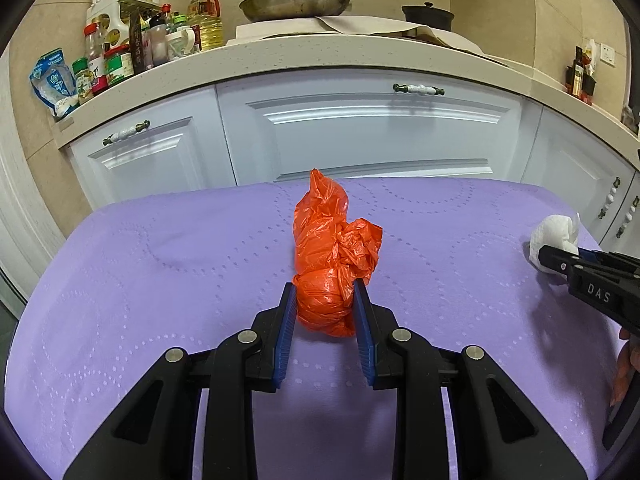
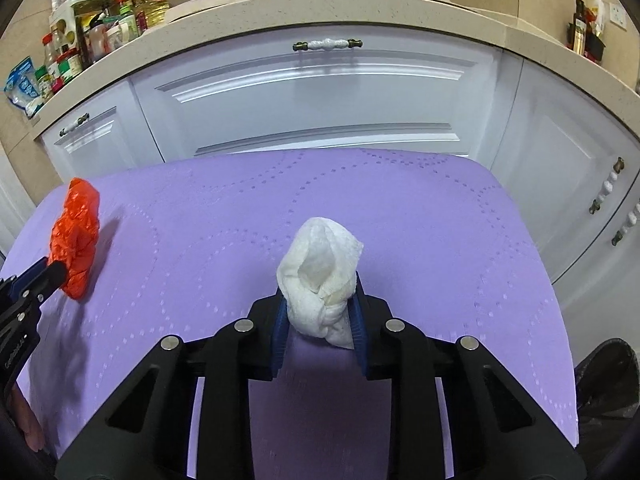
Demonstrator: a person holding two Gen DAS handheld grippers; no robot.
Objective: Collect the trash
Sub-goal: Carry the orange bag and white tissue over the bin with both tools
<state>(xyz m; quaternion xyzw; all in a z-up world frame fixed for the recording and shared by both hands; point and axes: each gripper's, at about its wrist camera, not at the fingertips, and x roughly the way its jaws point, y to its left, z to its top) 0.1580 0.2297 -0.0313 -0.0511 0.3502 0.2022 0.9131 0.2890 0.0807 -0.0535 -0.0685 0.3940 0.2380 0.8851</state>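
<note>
Two hand-held grippers over a purple embossed tablecloth (image 1: pixel 160 264), each clamping a piece of trash.

On the left, the left gripper (image 1: pixel 325 304) pinches a crumpled orange plastic bag (image 1: pixel 332 256) at its knotted lower end; its long axis runs away from the fingers, tip towards the white kitchen cabinets (image 1: pixel 376 136); glossy, creased, twisted. On the right, the right gripper (image 2: pixel 320 312) squeezes a wadded white paper towel (image 2: pixel 320 280) between blue pads; it stands upright, hollow-folded on top, twisted below; a black-lined bin (image 2: pixel 608 380) sits lower right.

Glossy plastic bag (image 1: pixel 330 264) (crinkled); soft paper wad (image 2: pixel 322 280).
</note>
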